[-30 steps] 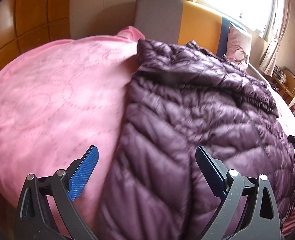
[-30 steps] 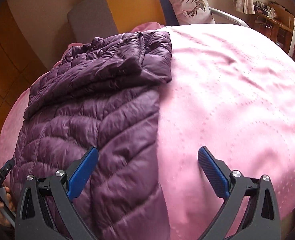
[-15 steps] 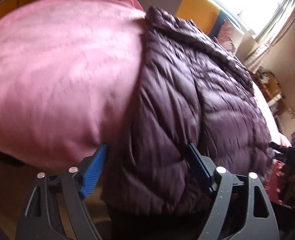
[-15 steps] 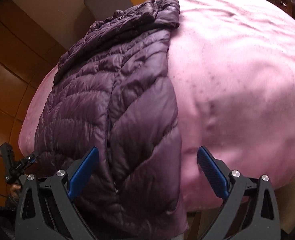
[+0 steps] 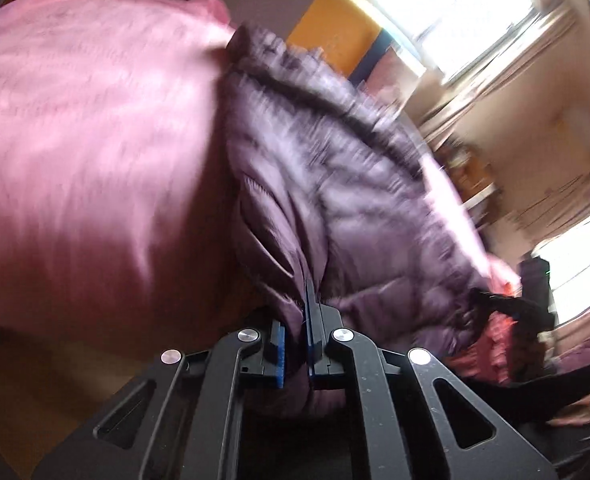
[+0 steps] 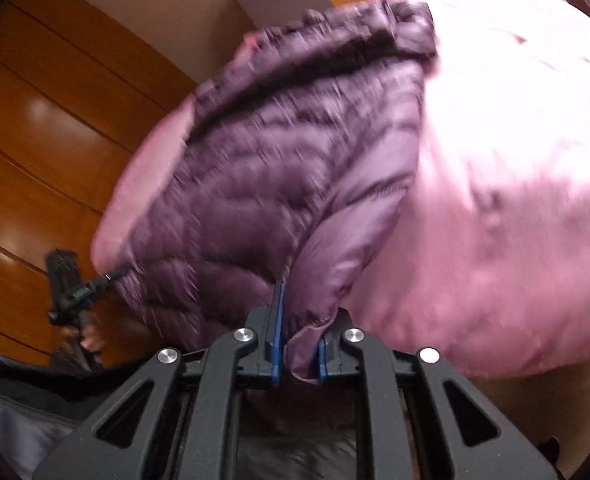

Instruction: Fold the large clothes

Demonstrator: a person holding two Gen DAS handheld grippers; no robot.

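The purple puffer jacket (image 5: 347,208) lies on the pink bedspread (image 5: 87,152), its near hem at the bed's edge. The left gripper (image 5: 295,344) and the right gripper (image 6: 297,354) each pinch a hem corner between pressed-together jaws, likely so the bottom can be carried up toward the collar in one even fold.

Both wrist cameras look closely down along their fingers, sharing the purple jacket (image 5: 347,200) on the pink bed (image 6: 515,160)
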